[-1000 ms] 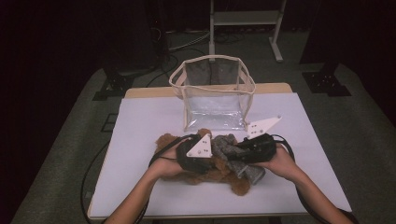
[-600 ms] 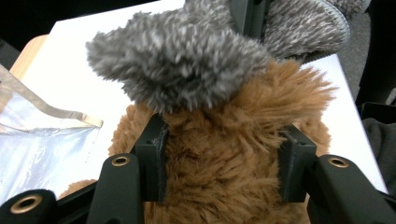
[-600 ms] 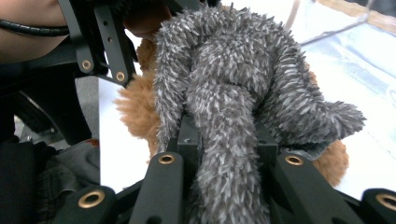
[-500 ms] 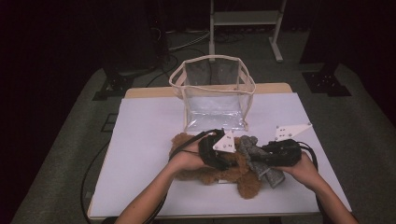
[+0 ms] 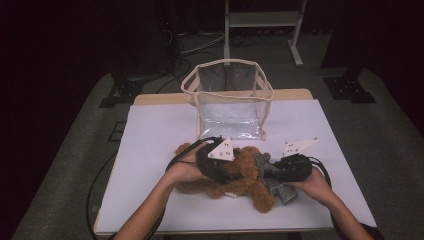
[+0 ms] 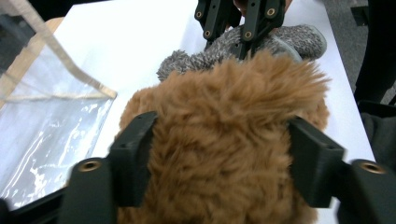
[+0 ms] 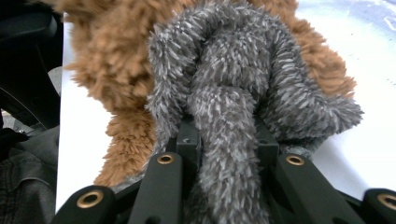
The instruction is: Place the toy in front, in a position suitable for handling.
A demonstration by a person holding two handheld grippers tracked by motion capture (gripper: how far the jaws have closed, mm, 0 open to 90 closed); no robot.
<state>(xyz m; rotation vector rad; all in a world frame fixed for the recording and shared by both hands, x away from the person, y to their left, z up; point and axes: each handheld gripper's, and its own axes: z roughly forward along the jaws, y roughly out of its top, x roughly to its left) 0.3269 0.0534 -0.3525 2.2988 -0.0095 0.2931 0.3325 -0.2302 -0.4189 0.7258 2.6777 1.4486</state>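
Left gripper (image 6: 219, 135) straddles the brown furry plush bear (image 6: 224, 154); its jaws have just been opening and now stand released around the fur. Right gripper (image 7: 223, 140) is clenched on the grey fuzzy knitted scarf (image 7: 229, 93). Both hands have shifted rightward since earlier. Bear lies on the white counter (image 5: 150, 150), near the clear plastic bag (image 5: 230, 107).

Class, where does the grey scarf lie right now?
In the high view, the grey scarf lies near the table's front edge, against the brown teddy's right side, pinched in the right gripper.
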